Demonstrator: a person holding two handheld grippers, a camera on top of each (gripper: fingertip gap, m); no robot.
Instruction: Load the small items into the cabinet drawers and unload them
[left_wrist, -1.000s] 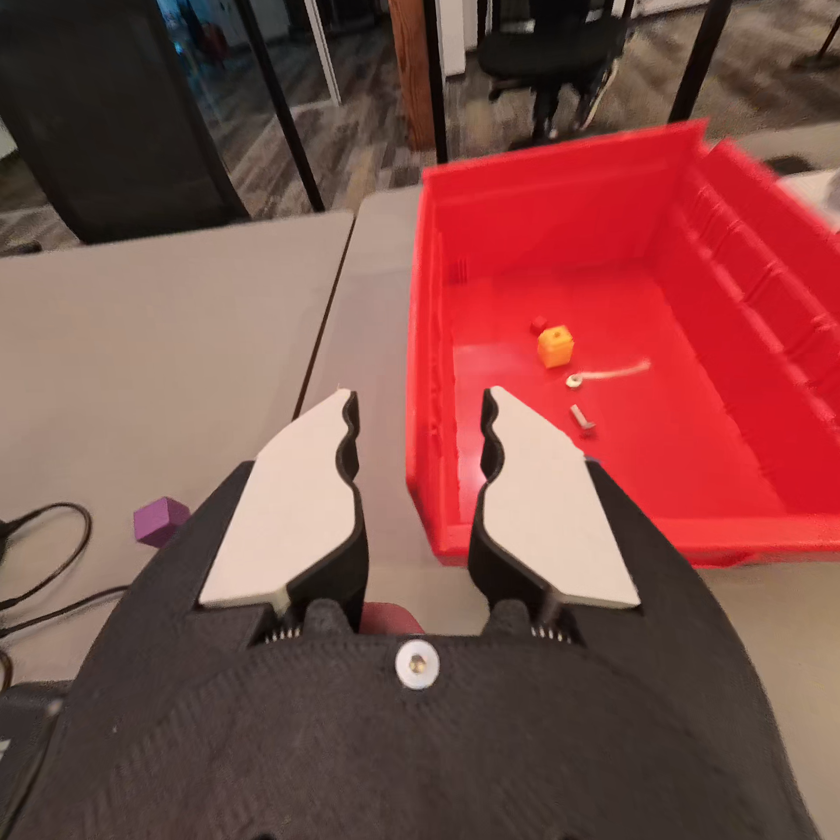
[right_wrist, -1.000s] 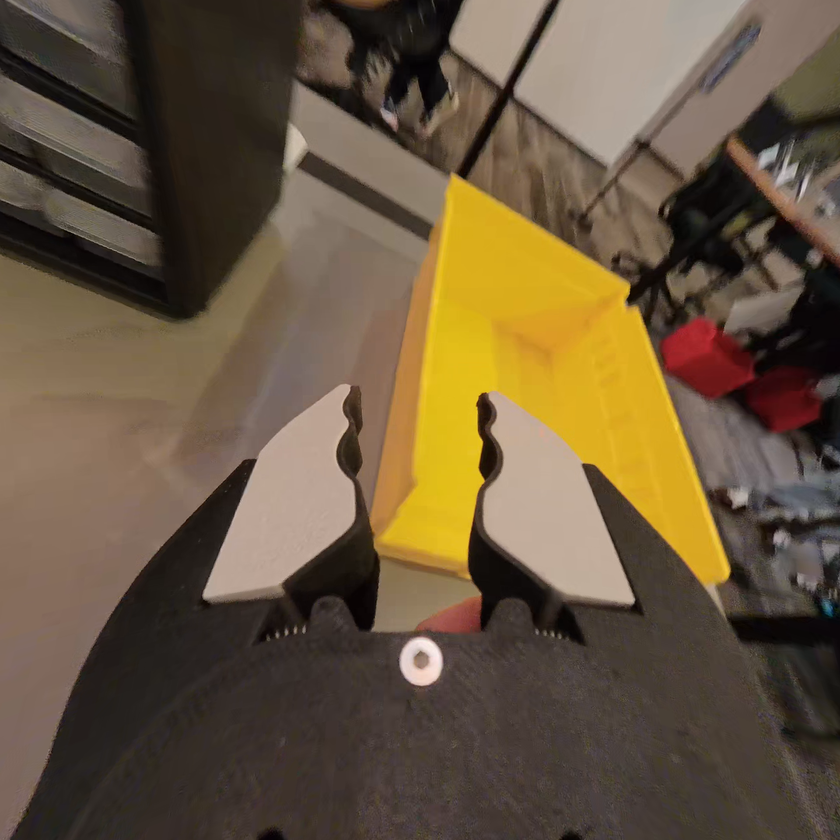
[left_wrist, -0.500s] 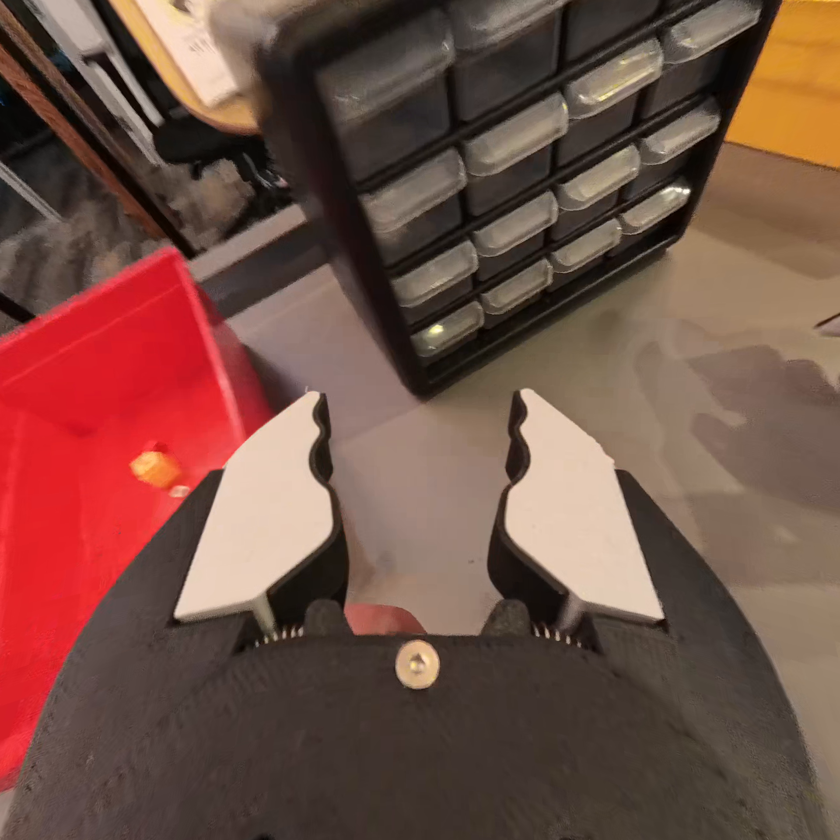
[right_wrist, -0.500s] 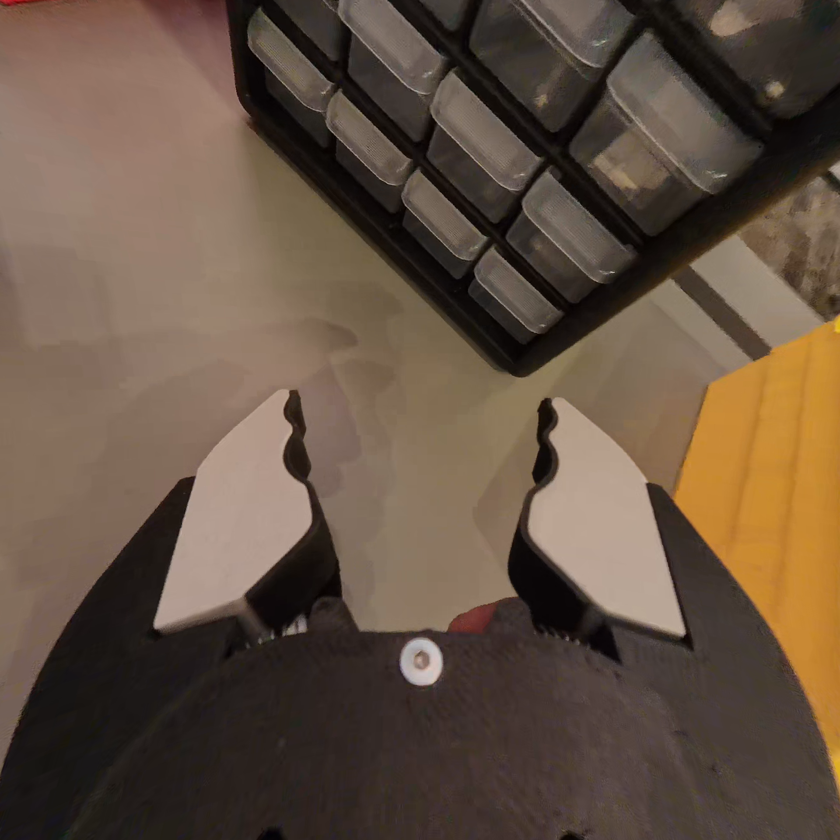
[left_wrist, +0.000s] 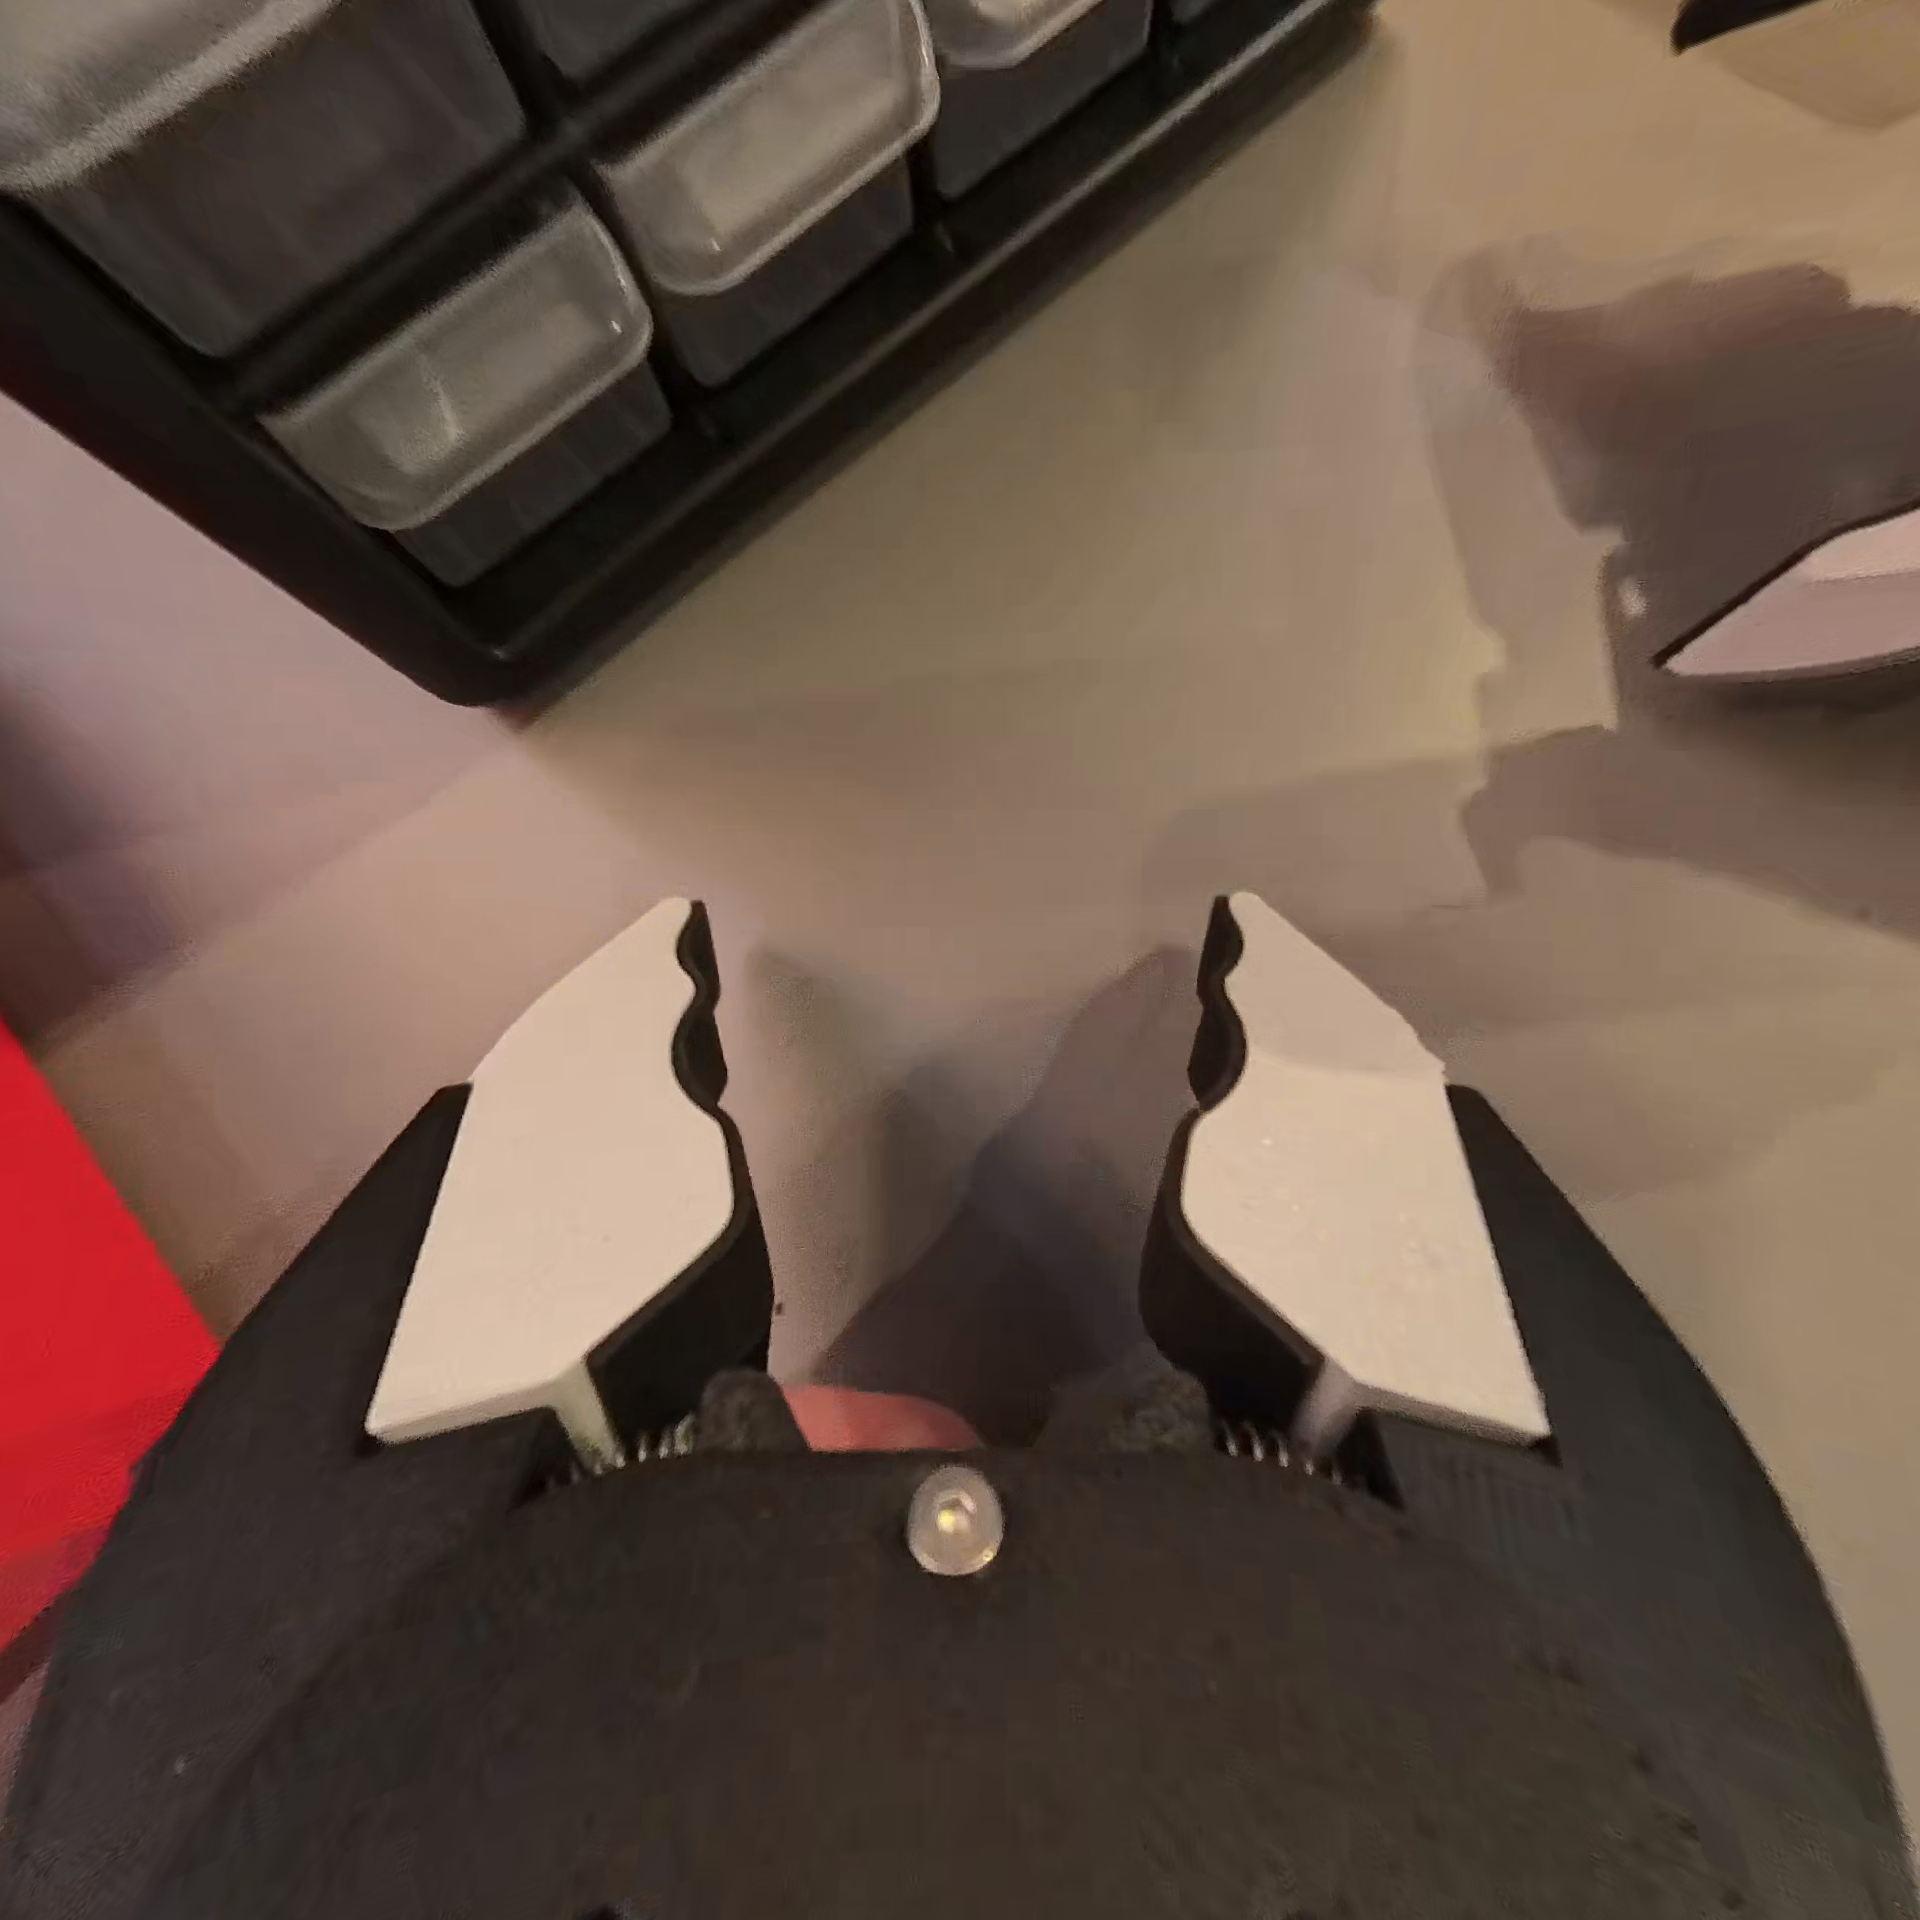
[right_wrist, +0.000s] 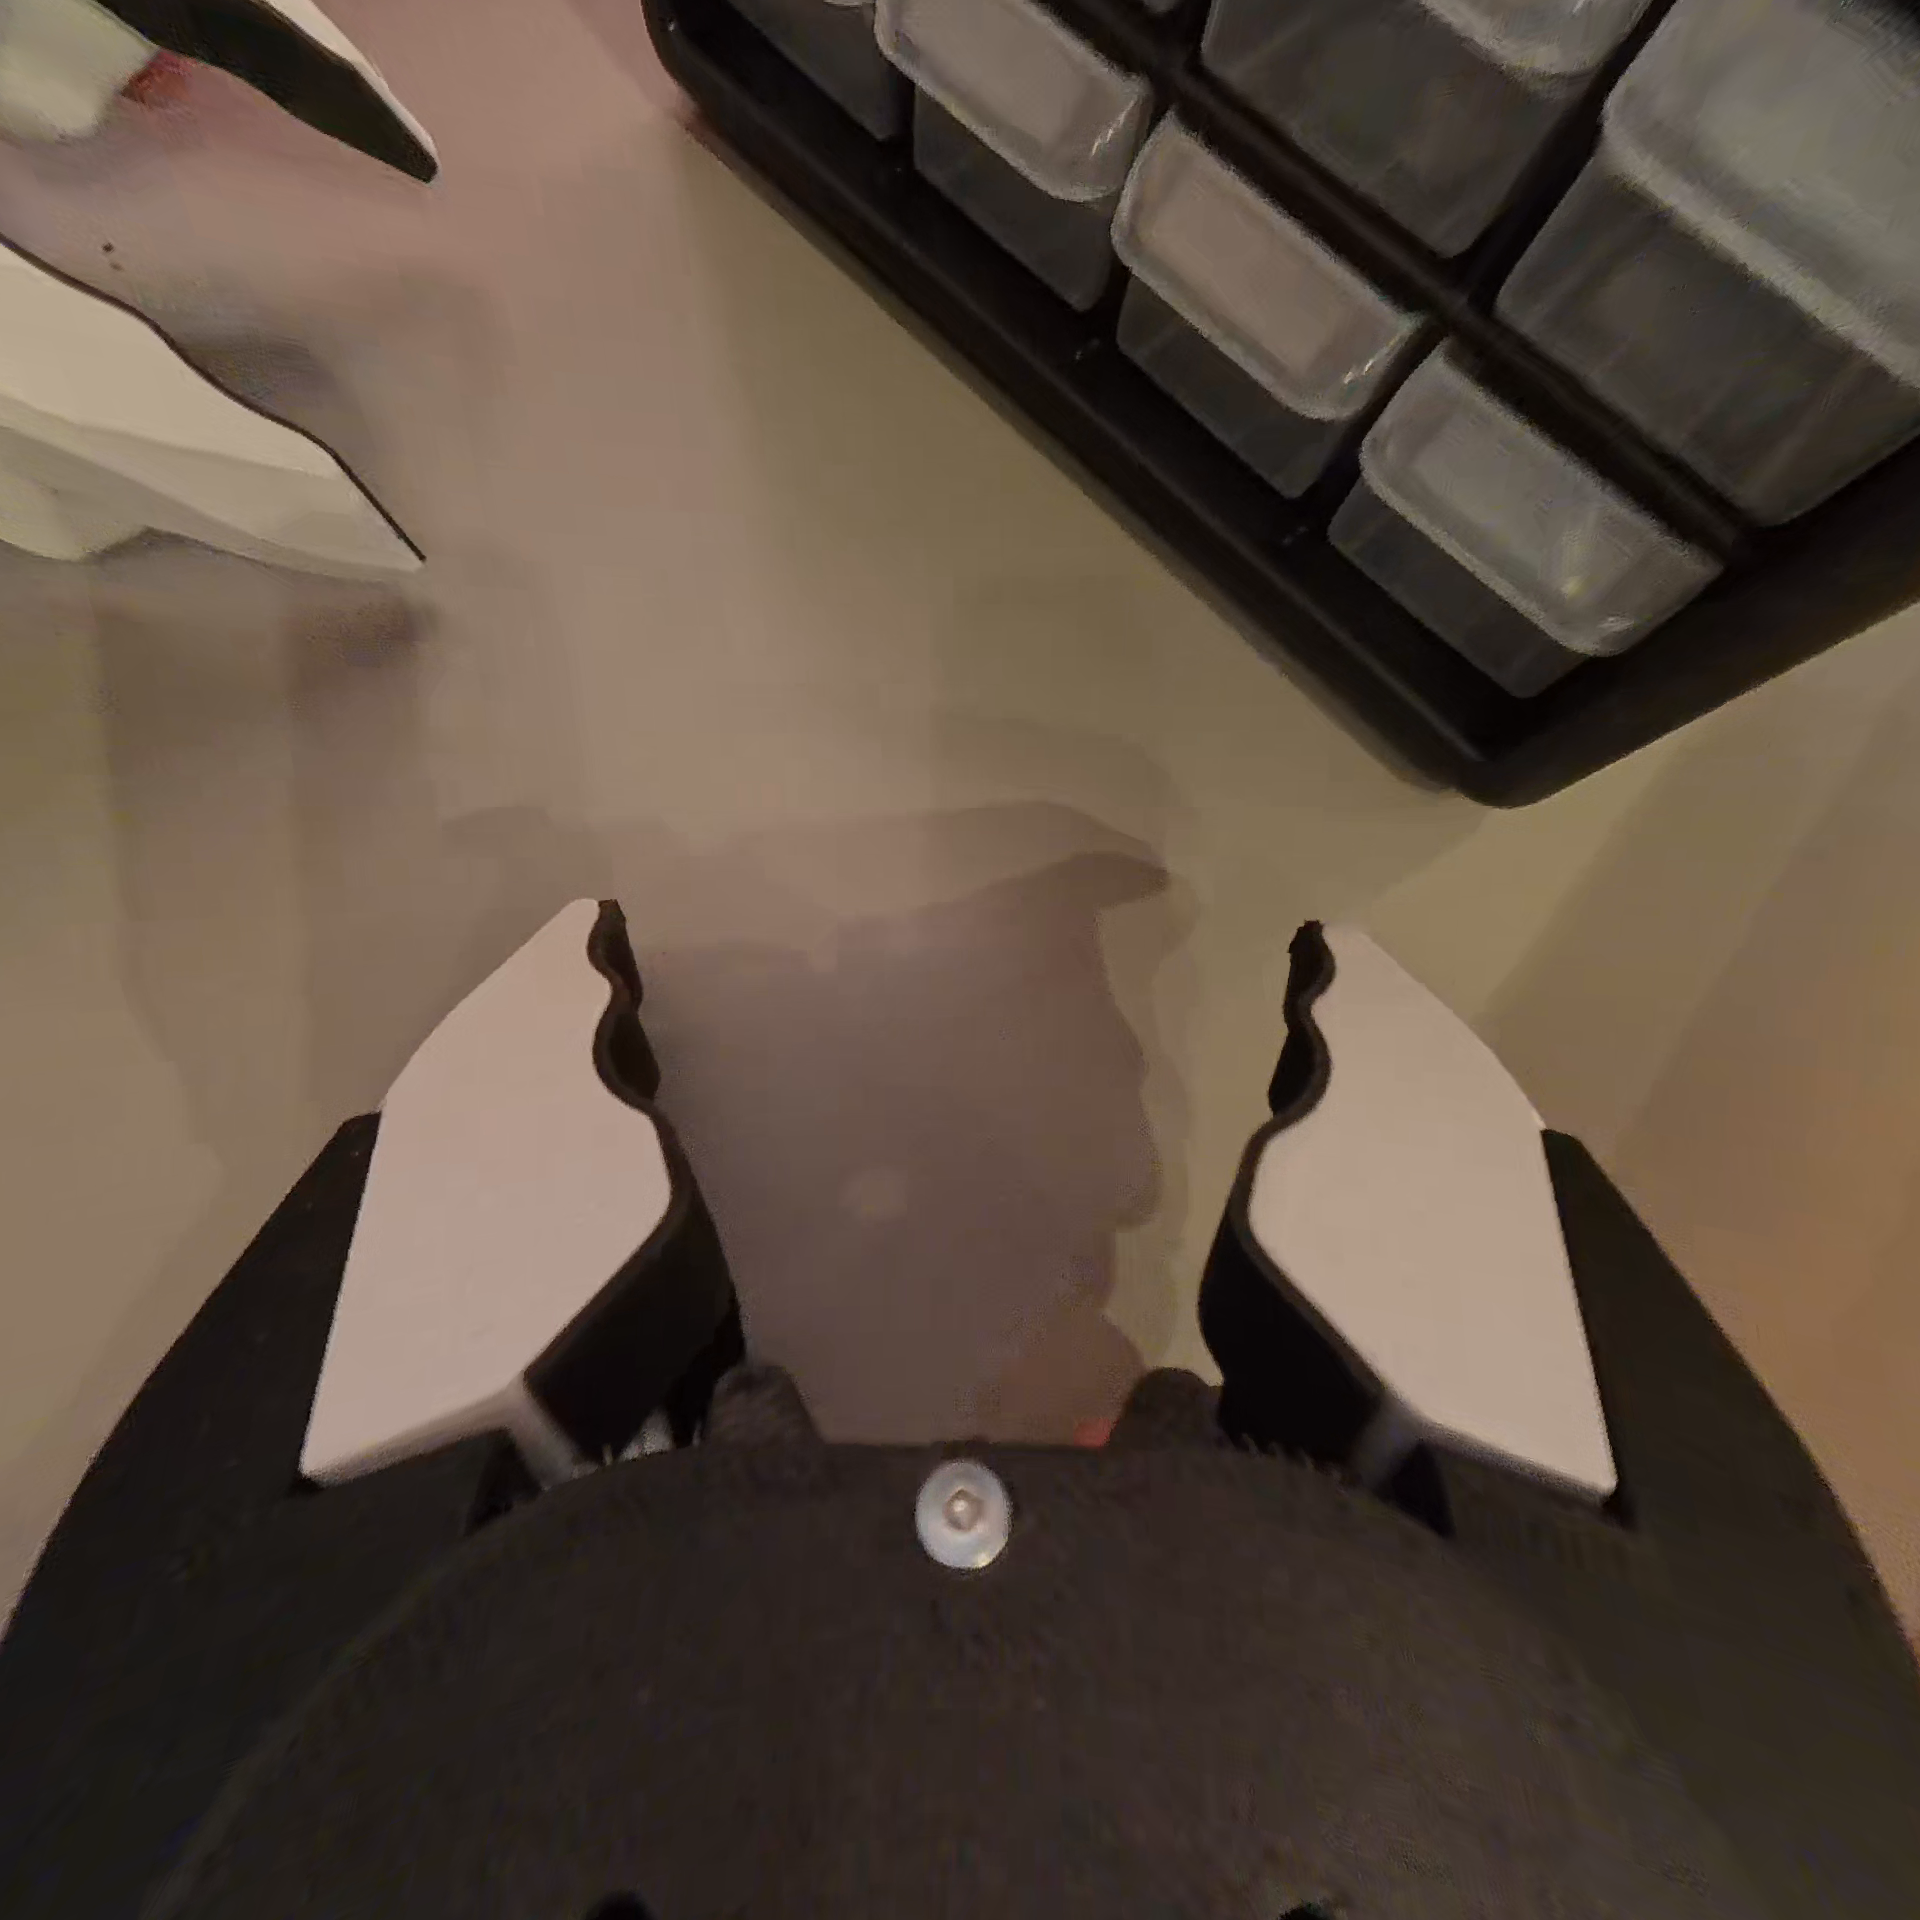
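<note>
Both pairs of jaws stand wide apart and hold nothing: the left gripper (left_wrist: 956, 925) and the right gripper (right_wrist: 956, 920) each point down at bare grey table (left_wrist: 1039, 644), with only their own shadows between the fingers. Largest after the table is the black drawer cabinet (left_wrist: 582, 623), which stands just ahead of both grippers; the left wrist view shows its lower left corner and the right wrist view its lower right corner (right_wrist: 1507, 769). Its clear plastic drawers (left_wrist: 457, 405) all look pushed in, and none of the drawers in view is pulled out. Whether anything lies inside them I cannot tell, because the fronts are blurred and cloudy. At the left edge of the left wrist view, a piece of red bin (left_wrist: 73, 1247) shows, but its inside is out of frame. The small items themselves are not visible in either view. Each gripper also appears at the edge of the other's picture, so the two are near each other in front of the cabinet. I judge the task is at an early or in-between point: no drawer is opened yet and no item is gripped, so opening a drawer, fetching an item and placing it are all left to do.
</note>
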